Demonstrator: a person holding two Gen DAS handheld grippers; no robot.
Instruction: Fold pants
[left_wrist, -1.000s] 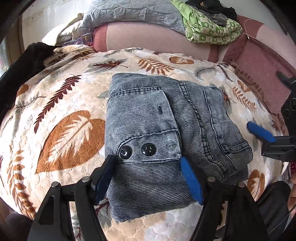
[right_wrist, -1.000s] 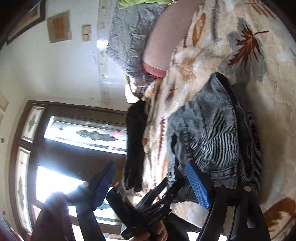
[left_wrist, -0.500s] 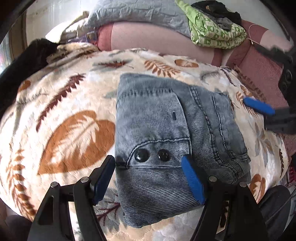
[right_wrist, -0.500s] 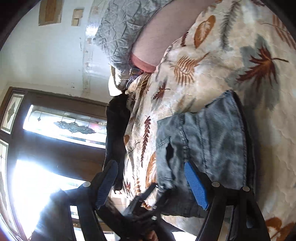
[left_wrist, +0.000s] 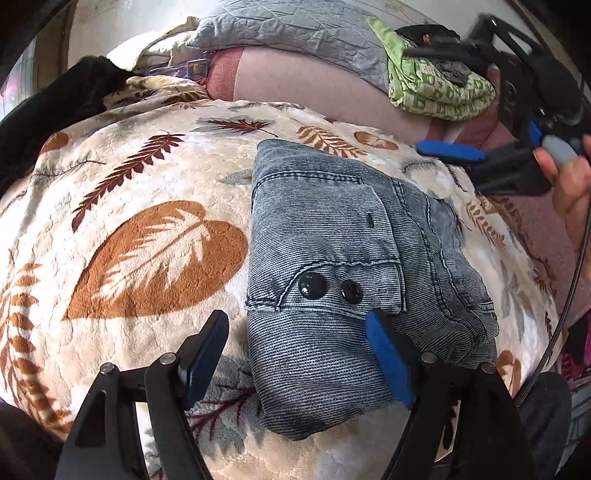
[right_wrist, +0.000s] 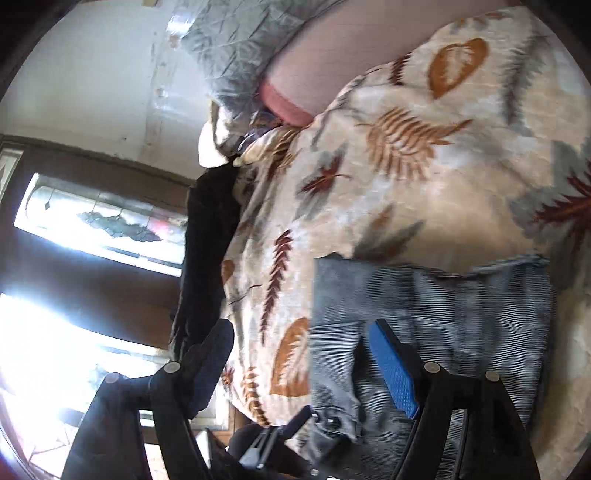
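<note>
So, fingers first: the left gripper (left_wrist: 295, 354) has its jaws spread wide with nothing pinched. One blue pad hangs over the near end of the pants (left_wrist: 354, 280), the other over bare blanket beside them. The right gripper (right_wrist: 301, 365) is spread apart too and empty. In the left wrist view it's up off to the side of the pants, near the green folded cloth (left_wrist: 439, 88), with a hand (left_wrist: 569, 181) around its handle.

The pants are a grey-blue washed denim bundle, already folded into a compact block lying on the leaf-print blanket (left_wrist: 155, 236). The flap pocket with two black buttons (left_wrist: 328, 288) faces up, at the gripper end of the block.

Handling-wise I'd guess it's soft but thick. Several layers of denim stacked up will have some heft and want to spring open a bit. Not slippery, not fragile, and the ribbed weave should grip fine on the pads. If it needs another fold or a move, I'd grab the thick folded edge nearest the left gripper, catching all the layers. I'd avoid the pocket flap above the buttons, since that would just peel the top layer up.
</note>
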